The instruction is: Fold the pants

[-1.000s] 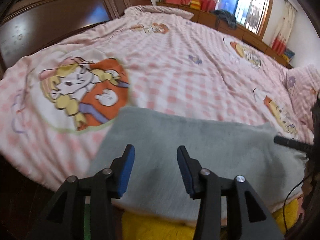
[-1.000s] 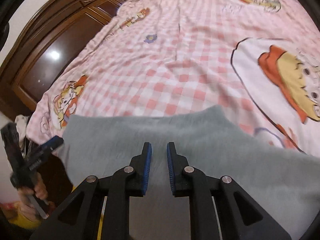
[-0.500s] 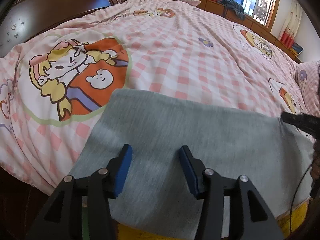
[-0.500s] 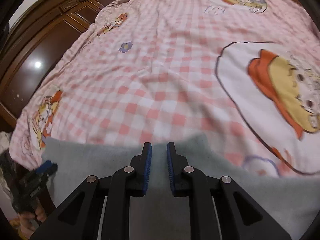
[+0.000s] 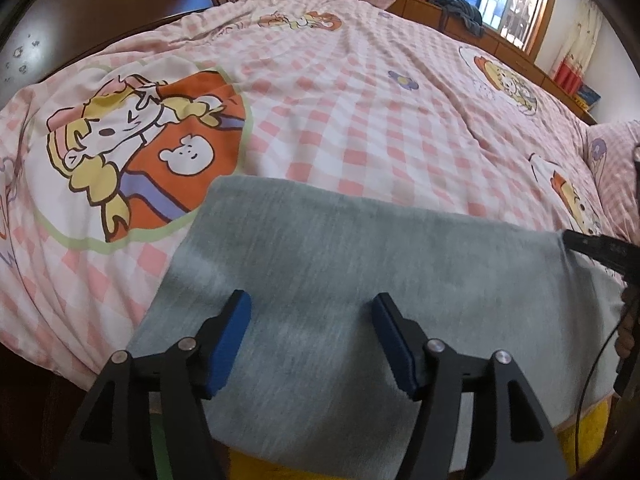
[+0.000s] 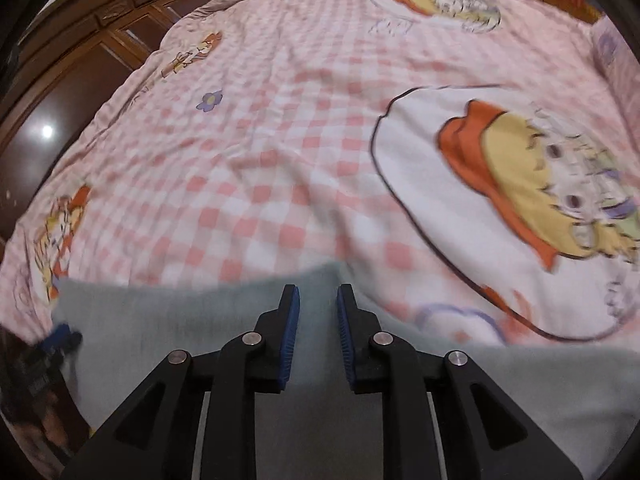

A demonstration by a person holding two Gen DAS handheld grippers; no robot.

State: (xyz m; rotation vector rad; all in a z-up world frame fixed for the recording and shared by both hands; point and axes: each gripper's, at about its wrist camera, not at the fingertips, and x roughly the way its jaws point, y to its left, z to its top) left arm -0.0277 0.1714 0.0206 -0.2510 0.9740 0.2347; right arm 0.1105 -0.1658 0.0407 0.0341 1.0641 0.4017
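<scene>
The pants (image 5: 352,280) lie flat on the bed (image 5: 360,128) at its near edge, directly under and ahead of the left tongs (image 5: 311,334). The right tongs (image 6: 317,320) hang over the same pants further right, with open bed beyond. A wardrobe (image 5: 100,8) stands left of the bed; a window (image 5: 516,4) lies far ahead.

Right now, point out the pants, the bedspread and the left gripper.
pants (image 5: 360,256): left wrist view, middle of the grey cloth.
bedspread (image 5: 360,92): left wrist view, bare checked part.
left gripper (image 5: 311,320): left wrist view, midway between its fingertips.
</scene>
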